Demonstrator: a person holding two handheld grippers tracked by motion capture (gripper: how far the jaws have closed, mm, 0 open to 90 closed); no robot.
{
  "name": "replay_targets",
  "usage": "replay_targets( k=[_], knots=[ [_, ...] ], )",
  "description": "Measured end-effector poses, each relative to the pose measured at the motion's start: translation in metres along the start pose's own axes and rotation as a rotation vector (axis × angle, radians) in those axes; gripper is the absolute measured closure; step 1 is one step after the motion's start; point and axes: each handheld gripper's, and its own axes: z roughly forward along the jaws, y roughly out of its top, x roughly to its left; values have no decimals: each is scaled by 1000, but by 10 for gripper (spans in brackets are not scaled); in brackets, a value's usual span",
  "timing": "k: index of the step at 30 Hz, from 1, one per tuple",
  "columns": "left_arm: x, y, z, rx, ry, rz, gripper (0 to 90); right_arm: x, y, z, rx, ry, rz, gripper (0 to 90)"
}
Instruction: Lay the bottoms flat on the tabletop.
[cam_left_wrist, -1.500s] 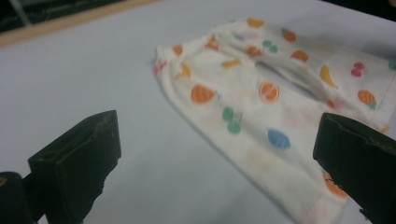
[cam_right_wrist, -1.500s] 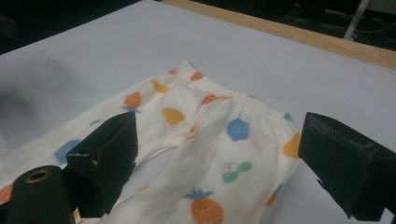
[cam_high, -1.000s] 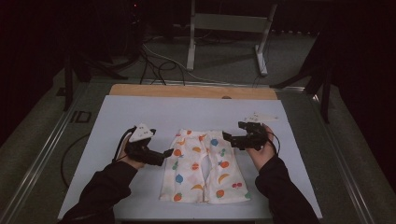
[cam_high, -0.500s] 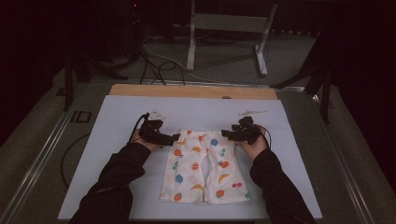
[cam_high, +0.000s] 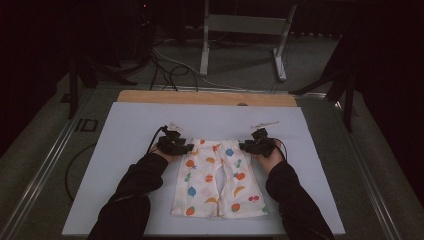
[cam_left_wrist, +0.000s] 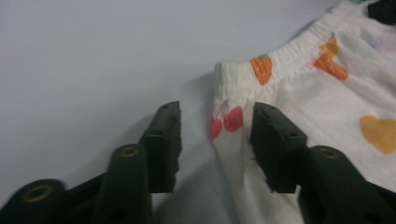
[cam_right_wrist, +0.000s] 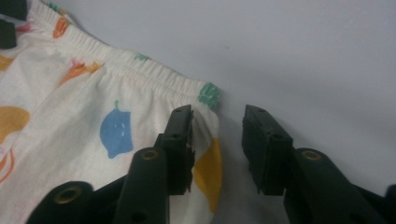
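Two grippers at the waistband corners of the fruit-print shorts (cam_high: 216, 176).
Left gripper (cam_left_wrist: 215, 140) and right gripper (cam_right_wrist: 217, 144) have just been closing, jaws part-open astride each corner, not yet pinching; the shorts' hems are cut off in both gripper views.

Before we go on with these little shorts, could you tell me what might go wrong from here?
Both claws have been closing astride the waistband corners.
1. The left claw holds just the shorts' side edge between its jaws; it could slip out.
2. The right claw barely straddles its corner, so it may close on the white table.

Fruit-print shorts (cam_high: 215, 180) (flat, waistband far)
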Motion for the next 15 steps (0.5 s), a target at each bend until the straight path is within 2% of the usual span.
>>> replay_targets(
  k=[4, 6, 7, 11, 15],
  knots=[
    [-4, 2, 2, 24, -23, 23, 725, 5, 0, 1, 10, 10, -31, 766],
    [-5, 3, 2, 35, -8, 26, 824, 7, 1, 1, 23, -14, -52, 879],
    [-4, 4, 2, 35, -6, 26, 864, 7, 2, 1, 21, -12, -40, 889],
    [-2, 9, -1, 25, 16, 39, 890, 6, 6, -1, 1, -17, -44, 897],
    [5, 17, -5, 21, 27, 59, 893, 3, 14, -4, -32, -4, -23, 898]
  ],
)
